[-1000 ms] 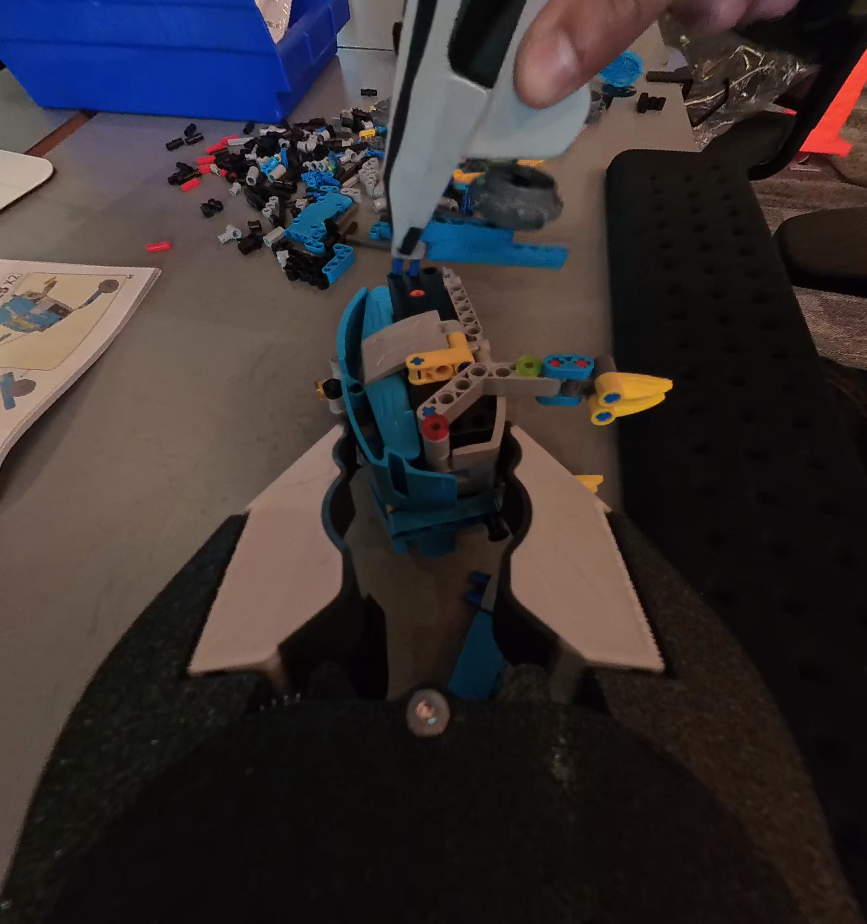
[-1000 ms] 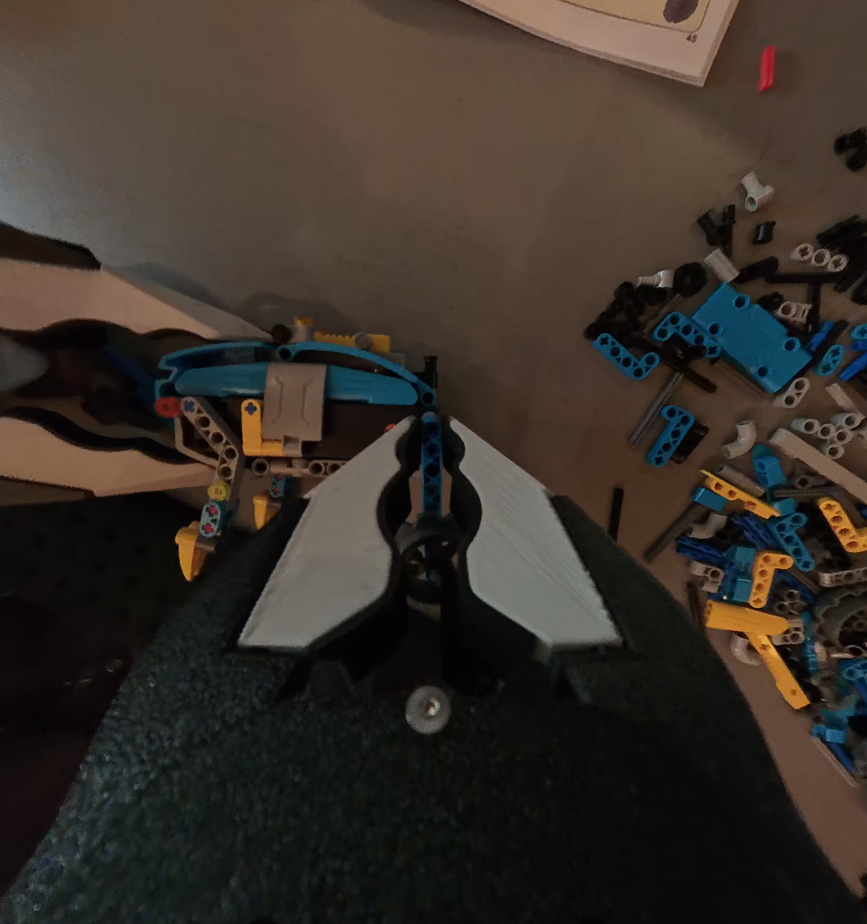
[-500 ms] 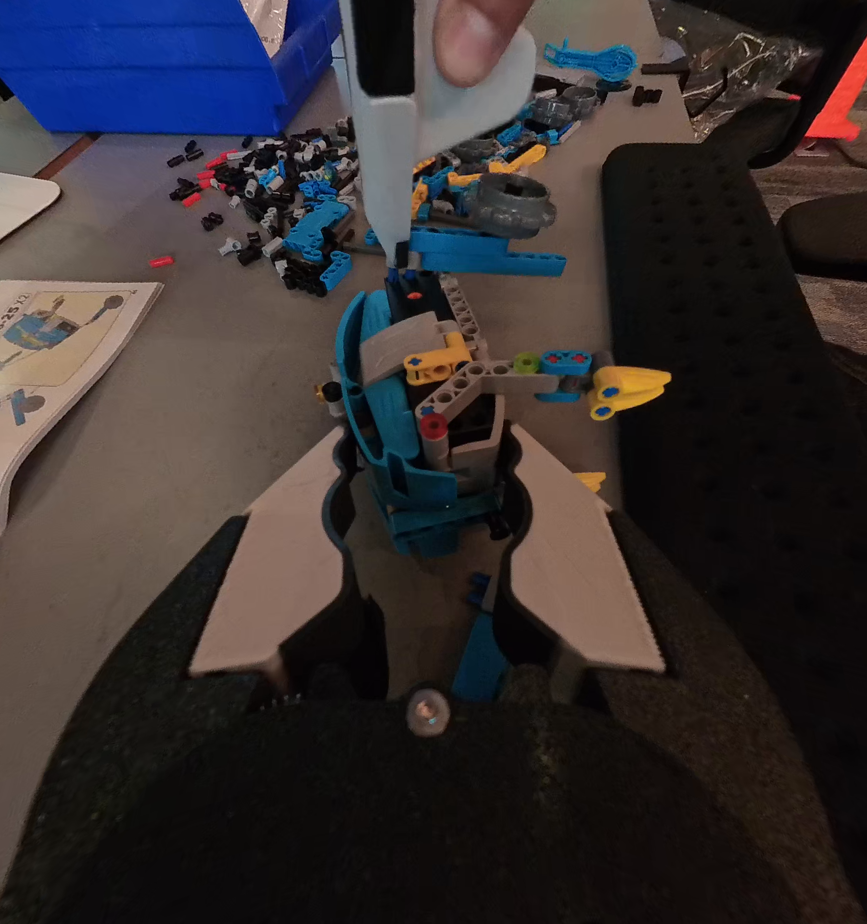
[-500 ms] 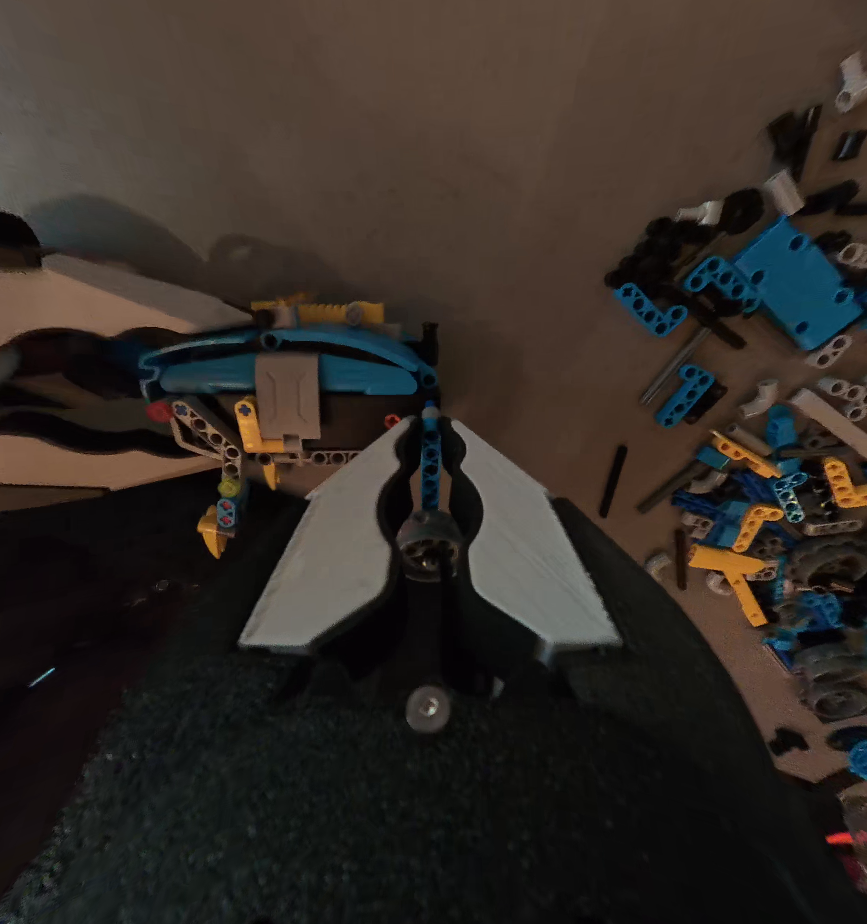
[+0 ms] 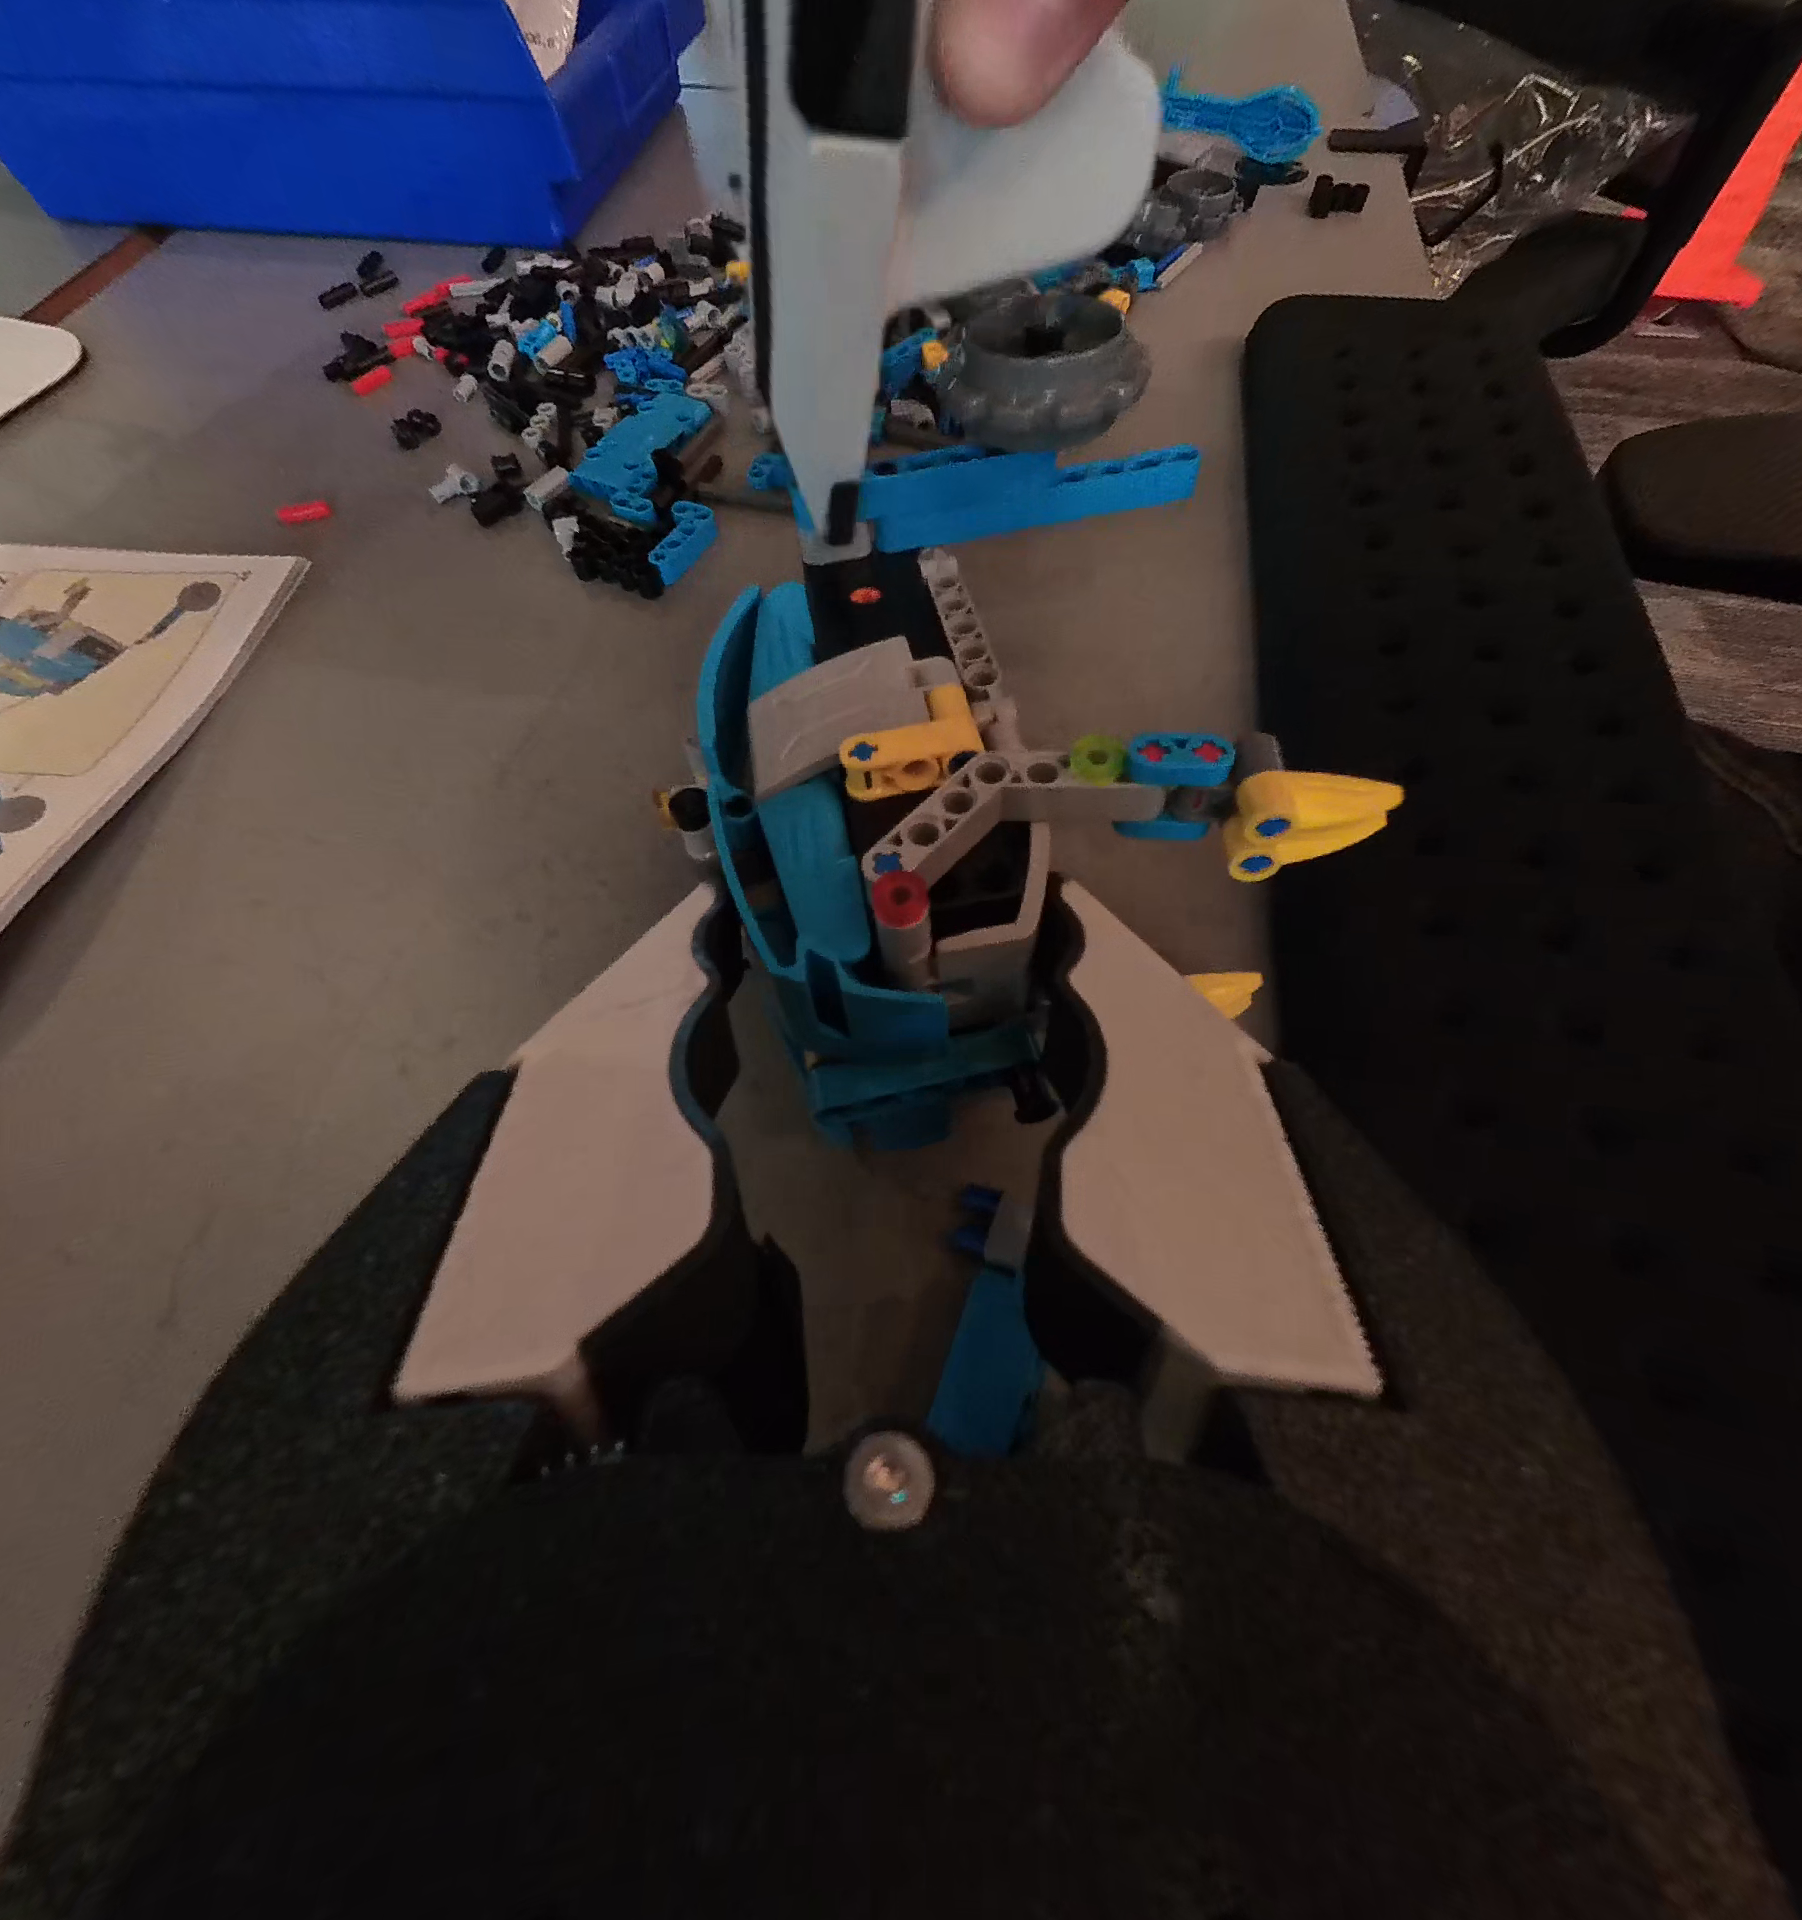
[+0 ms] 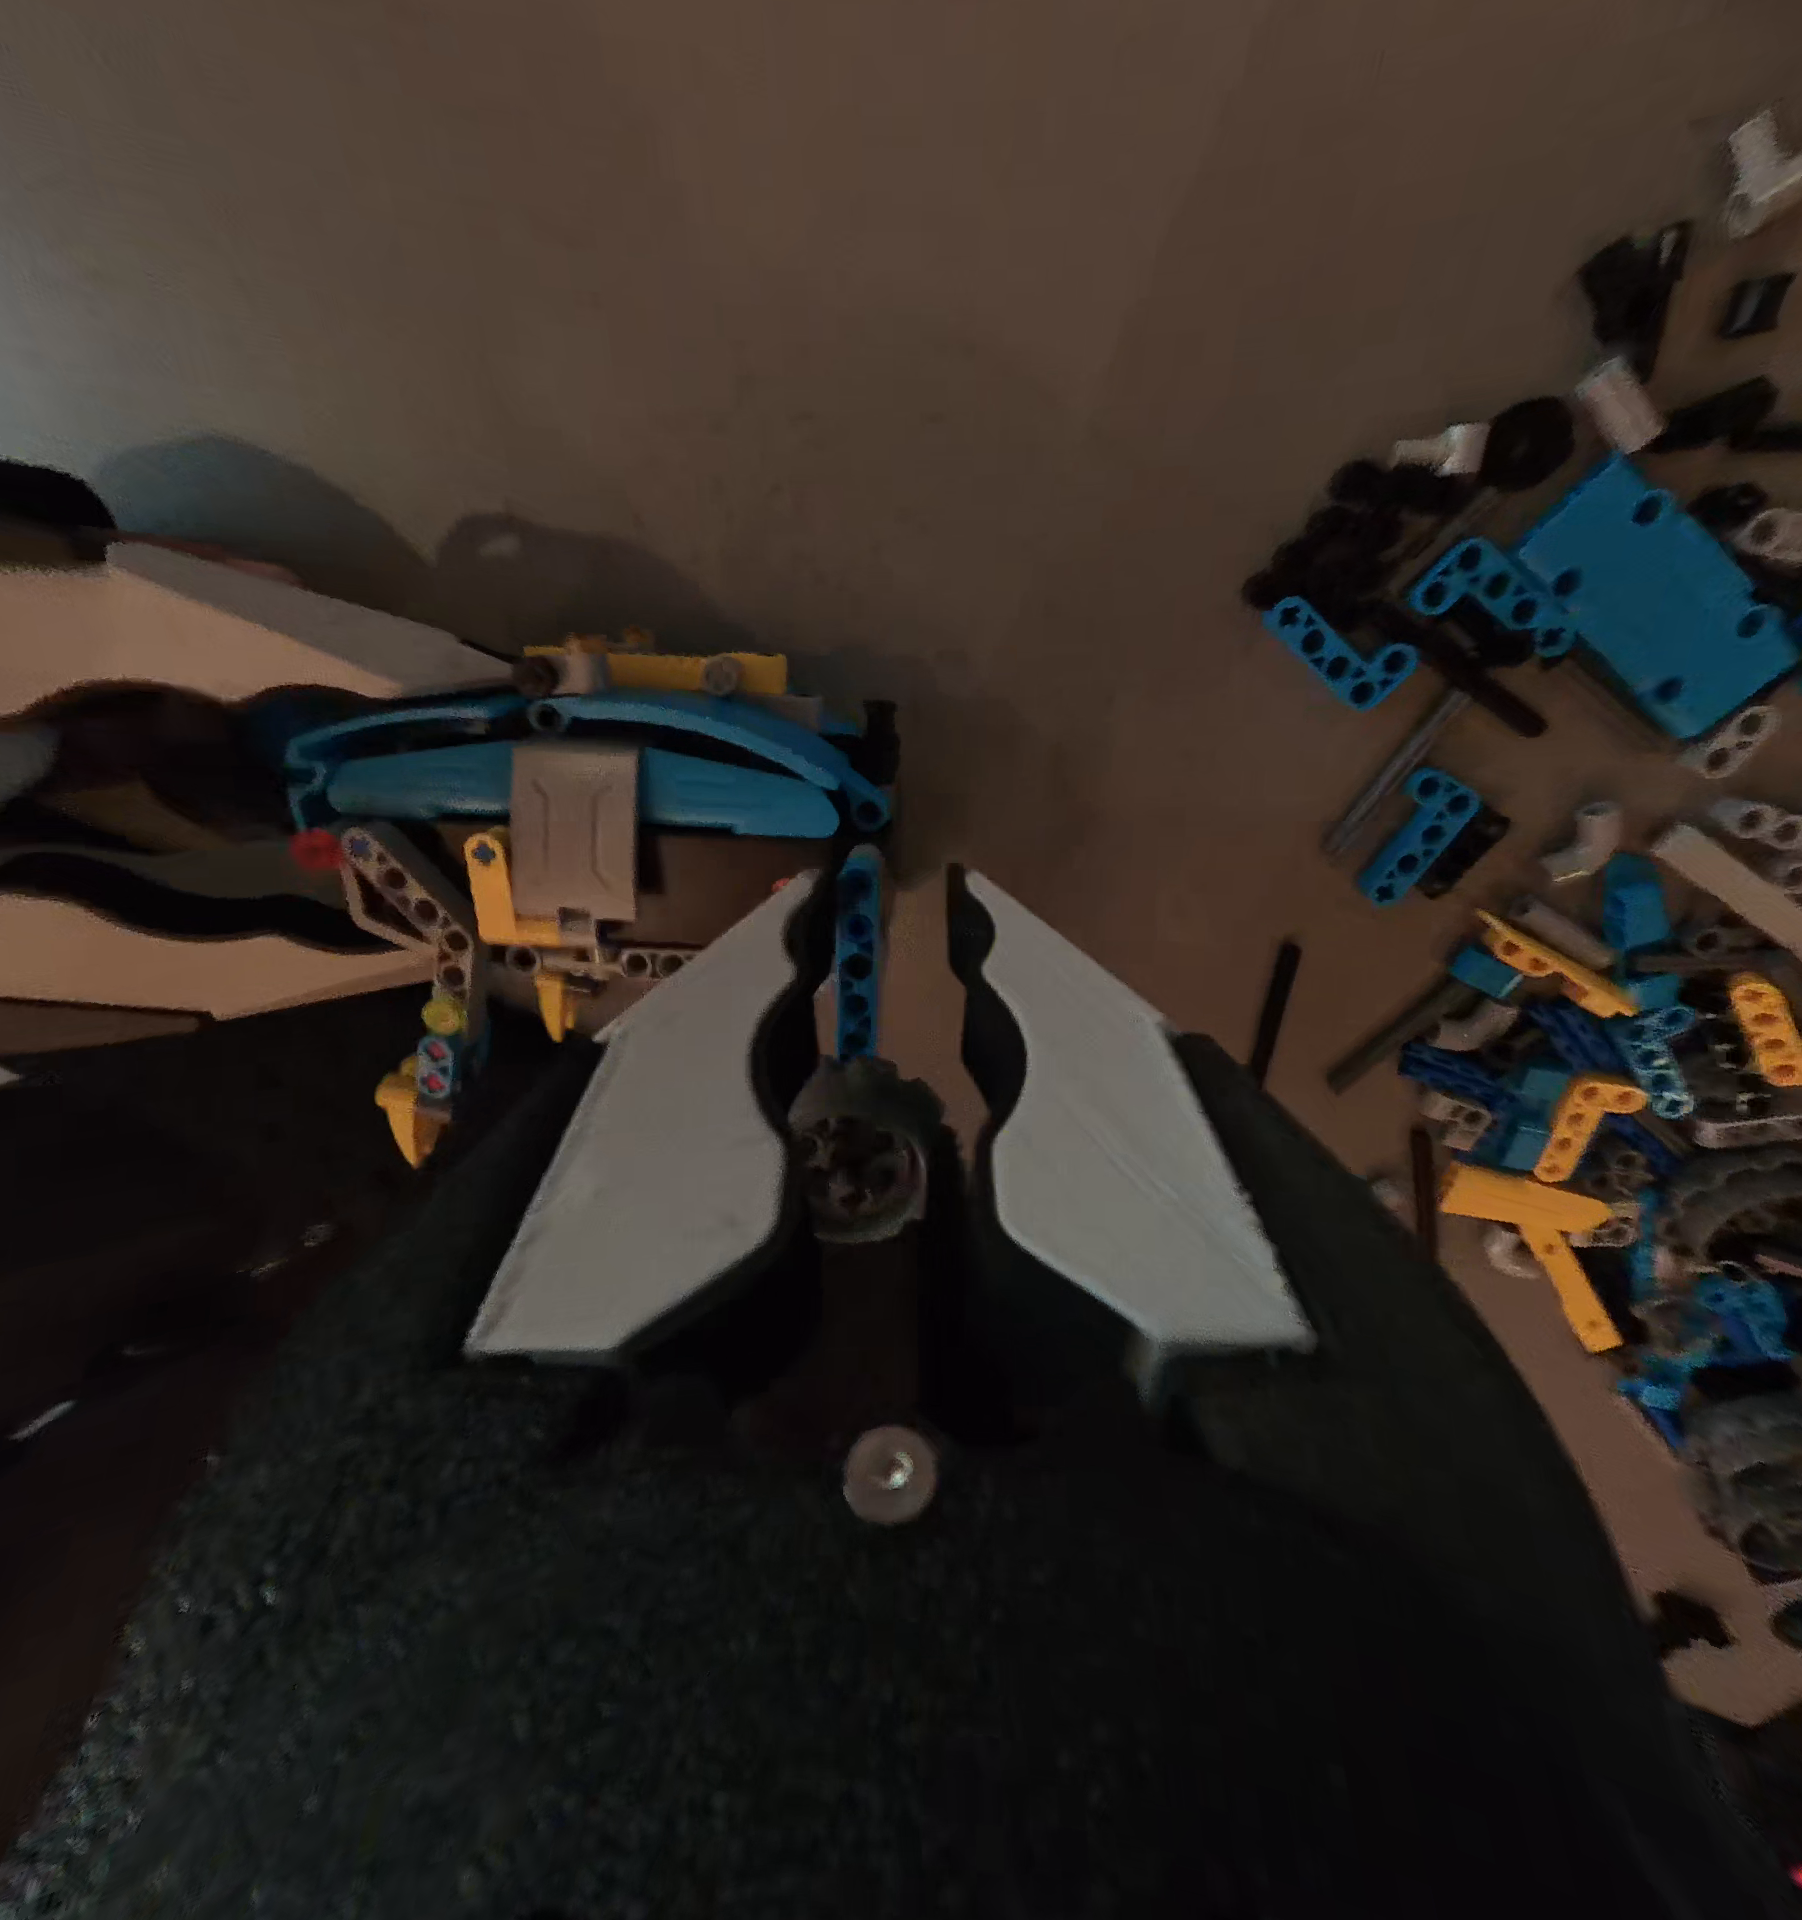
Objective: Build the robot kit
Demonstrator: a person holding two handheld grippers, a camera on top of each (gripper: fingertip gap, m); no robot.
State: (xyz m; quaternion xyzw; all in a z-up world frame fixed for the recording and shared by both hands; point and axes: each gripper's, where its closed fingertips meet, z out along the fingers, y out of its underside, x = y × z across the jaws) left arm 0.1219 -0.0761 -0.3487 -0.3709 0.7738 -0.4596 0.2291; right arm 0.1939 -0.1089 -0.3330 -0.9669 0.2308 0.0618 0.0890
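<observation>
Grey table (image 5: 377, 935); left hand-held gripper (image 5: 881, 956) clamps blue-yellow brick model (image 5: 855, 831); right hand-held gripper (image 6: 881, 914) parted beside beam-and-wheel piece (image 6: 857, 1029)

One assembled brick model (image 5: 876, 862), blue, grey and yellow, near the tabletop's (image 5: 357, 831) right edge. One loose pile of small bricks (image 5: 585, 343) toward the far edge. One blue beam (image 5: 1022, 483) with one grey gear wheel (image 5: 1042, 369), beside that pile. One instruction booklet (image 5: 76, 686) at the left edge. One blue bin (image 5: 305, 114) at the far left corner. Two grippers: left gripper (image 5: 881, 997), right gripper (image 6: 881, 914).
</observation>
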